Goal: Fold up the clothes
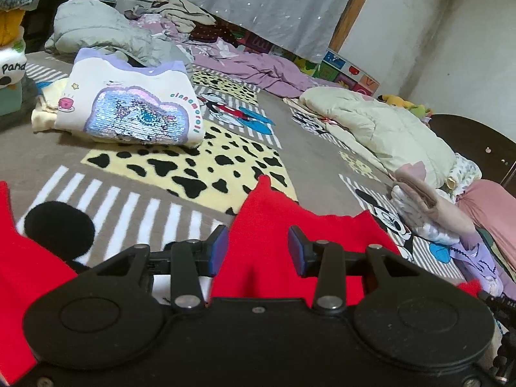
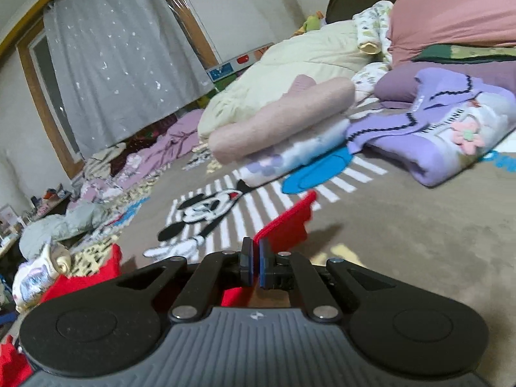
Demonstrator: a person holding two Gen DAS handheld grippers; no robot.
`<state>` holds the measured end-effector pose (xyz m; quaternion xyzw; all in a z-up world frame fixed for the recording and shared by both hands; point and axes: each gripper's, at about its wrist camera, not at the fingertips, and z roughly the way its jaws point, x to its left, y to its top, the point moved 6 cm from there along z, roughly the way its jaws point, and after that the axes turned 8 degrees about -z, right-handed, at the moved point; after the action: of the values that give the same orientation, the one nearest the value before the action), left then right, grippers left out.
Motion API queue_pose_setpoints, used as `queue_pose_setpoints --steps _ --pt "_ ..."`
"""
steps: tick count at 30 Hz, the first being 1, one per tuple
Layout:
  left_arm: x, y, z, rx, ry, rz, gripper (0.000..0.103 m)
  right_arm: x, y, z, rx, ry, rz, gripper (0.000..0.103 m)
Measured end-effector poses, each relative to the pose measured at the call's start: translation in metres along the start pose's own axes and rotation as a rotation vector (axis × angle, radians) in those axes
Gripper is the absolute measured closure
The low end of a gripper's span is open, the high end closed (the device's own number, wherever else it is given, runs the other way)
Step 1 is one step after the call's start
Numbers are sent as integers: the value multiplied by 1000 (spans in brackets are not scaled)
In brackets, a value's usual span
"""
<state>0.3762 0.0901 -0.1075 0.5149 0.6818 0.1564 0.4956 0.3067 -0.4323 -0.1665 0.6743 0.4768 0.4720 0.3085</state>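
A red garment (image 1: 267, 213) lies on the patterned rug (image 1: 180, 161), with a peak of it standing up between the fingers of my left gripper (image 1: 258, 251). That gripper is open, its blue pads wide apart on either side of the cloth. In the right wrist view my right gripper (image 2: 255, 266) is shut, pinching an edge of the same red garment (image 2: 287, 225), which rises just beyond the fingertips. More red cloth shows at the lower left of both views.
A folded white sequin sweatshirt (image 1: 129, 106) lies ahead on the left. To the right sit a cream quilted jacket (image 1: 380, 122), a folded pink top (image 2: 283, 119) and a folded purple garment (image 2: 435, 129). A grey jacket (image 1: 96, 32) and purple bedding (image 1: 258, 67) lie farther back.
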Motion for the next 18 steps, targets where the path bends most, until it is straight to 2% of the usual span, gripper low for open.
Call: queue_pose_setpoints --steps 3,6,8,10,13,18 --pt "-1 0 -1 -2 -2 1 64 -9 -7 -1 34 -38 4 97" --pt "1 1 -3 -3 3 -1 62 -21 -13 4 88 -139 22 91" --pt "3 2 -5 -3 5 -7 61 -21 -9 2 79 -180 23 88" --pt "4 4 -5 -3 7 -8 61 -8 2 -3 39 -197 -37 85" --pt "6 5 -3 6 6 -2 61 26 12 -1 4 -103 -108 83" --pt "2 2 0 27 -7 53 61 109 -7 1 146 311 -235 83"
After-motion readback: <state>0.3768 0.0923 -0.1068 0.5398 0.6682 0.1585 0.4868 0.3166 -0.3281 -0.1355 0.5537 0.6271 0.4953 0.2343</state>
